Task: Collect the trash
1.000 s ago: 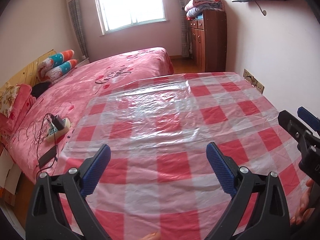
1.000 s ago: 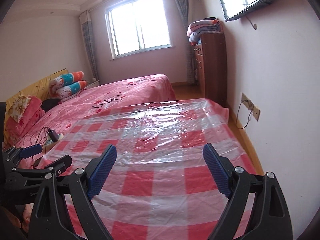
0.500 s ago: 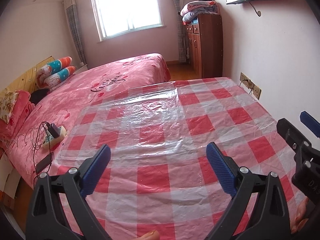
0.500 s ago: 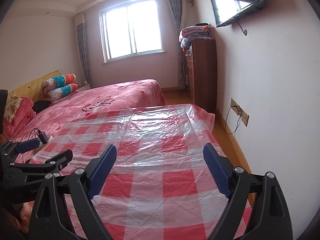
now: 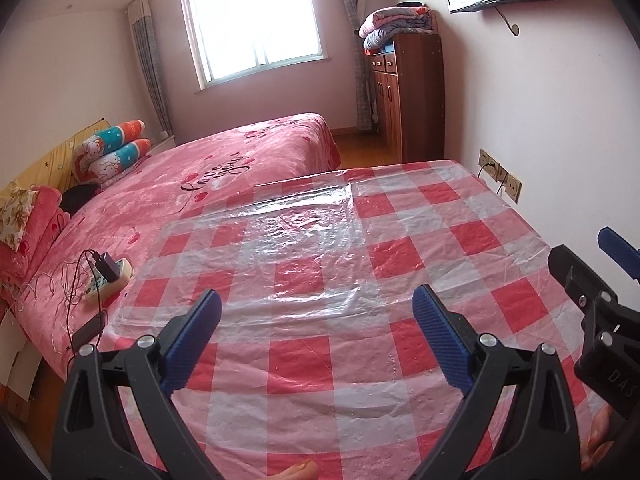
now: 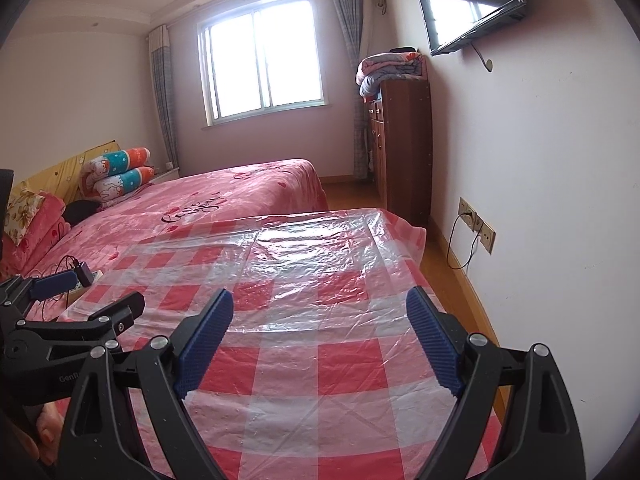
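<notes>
My left gripper (image 5: pixel 318 312) is open and empty, held above a table covered with a red and white checked cloth (image 5: pixel 400 252) under clear plastic. My right gripper (image 6: pixel 320 320) is open and empty above the same checked cloth (image 6: pixel 312 292). The right gripper shows at the right edge of the left wrist view (image 5: pixel 592 280). The left gripper shows at the left edge of the right wrist view (image 6: pixel 80 304). No trash shows on the cloth in either view.
A pink bed (image 5: pixel 224 168) lies left of the table, with a power strip and charger (image 5: pixel 106 278), a phone (image 5: pixel 89 330) and pillows (image 5: pixel 112 152). A wooden cabinet (image 5: pixel 408 92) stands at the back right. Wall sockets (image 6: pixel 478 226) and a TV (image 6: pixel 468 0) are on the right wall.
Both grippers have tilted up and drawn back, so more of the room and far wall shows. Both stay open and empty.
</notes>
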The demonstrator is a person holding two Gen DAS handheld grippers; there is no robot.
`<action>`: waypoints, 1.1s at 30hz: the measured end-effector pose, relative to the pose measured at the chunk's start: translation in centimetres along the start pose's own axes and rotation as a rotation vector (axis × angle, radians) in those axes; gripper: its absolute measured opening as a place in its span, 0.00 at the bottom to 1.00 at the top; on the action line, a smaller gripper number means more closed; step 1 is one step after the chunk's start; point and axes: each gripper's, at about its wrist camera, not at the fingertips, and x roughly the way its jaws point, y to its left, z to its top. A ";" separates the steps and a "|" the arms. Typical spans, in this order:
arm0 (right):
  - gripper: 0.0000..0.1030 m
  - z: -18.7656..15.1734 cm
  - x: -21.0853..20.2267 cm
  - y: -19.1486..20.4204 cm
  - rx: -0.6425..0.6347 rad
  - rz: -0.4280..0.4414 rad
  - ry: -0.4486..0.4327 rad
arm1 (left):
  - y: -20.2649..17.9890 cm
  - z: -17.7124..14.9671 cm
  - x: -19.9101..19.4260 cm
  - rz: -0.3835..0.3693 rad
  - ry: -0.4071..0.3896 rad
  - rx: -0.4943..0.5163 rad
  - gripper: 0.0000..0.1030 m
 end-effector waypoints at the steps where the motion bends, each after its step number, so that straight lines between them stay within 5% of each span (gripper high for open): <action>1: 0.85 0.0 0.0 0.0 -0.001 0.000 0.000 | 0.0 0.0 0.0 0.001 0.000 -0.002 0.94; 33: 0.85 -0.6 0.7 1.4 -0.029 0.017 0.010 | 0.3 -0.2 -0.2 0.003 -0.031 -0.029 0.94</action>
